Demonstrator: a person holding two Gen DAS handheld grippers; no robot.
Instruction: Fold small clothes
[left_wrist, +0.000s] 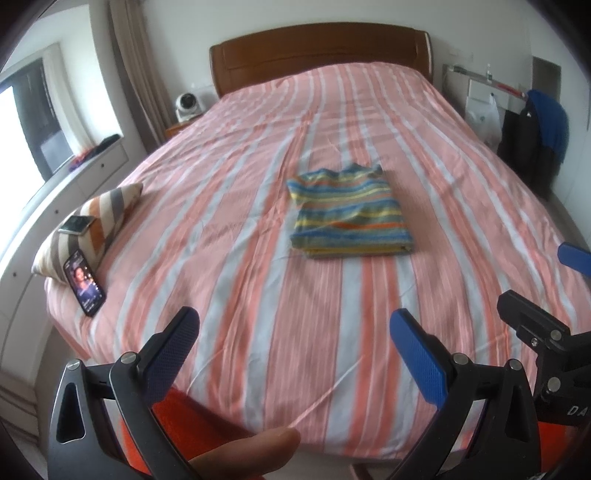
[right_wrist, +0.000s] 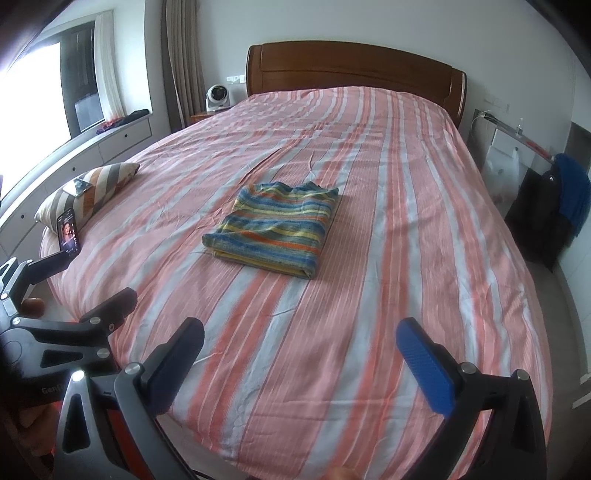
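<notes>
Plainly, the bed (left_wrist: 207, 221), in its pink, orange and white striped cover, is filling both views, with a wooden headboard (left_wrist: 317, 48) at the far end. Near the middle of it is lying the task's thing, a striped knit garment (left_wrist: 349, 214) in blue, yellow, green and orange, already folded into a neat, squarish bundle, its folded edge facing the near side. At the left edge a striped cushion (left_wrist: 92, 221) is propping one phone (left_wrist: 84, 282) with a lit screen and carrying another phone (left_wrist: 76, 224) on top. Both tools are hanging over the near end of the bed, well apart from the garment: the left gripper (left_wrist: 295, 343) is standing released, jaws spread wide and grasping nothing, and the right gripper (right_wrist: 301, 350) likewise is gaping empty. Judging by this, the folding step looks done or nearly so; the next move is probably calling for either a final tidy of the bundle or fetching another piece, though no other small garment is showing on the bed.
</notes>
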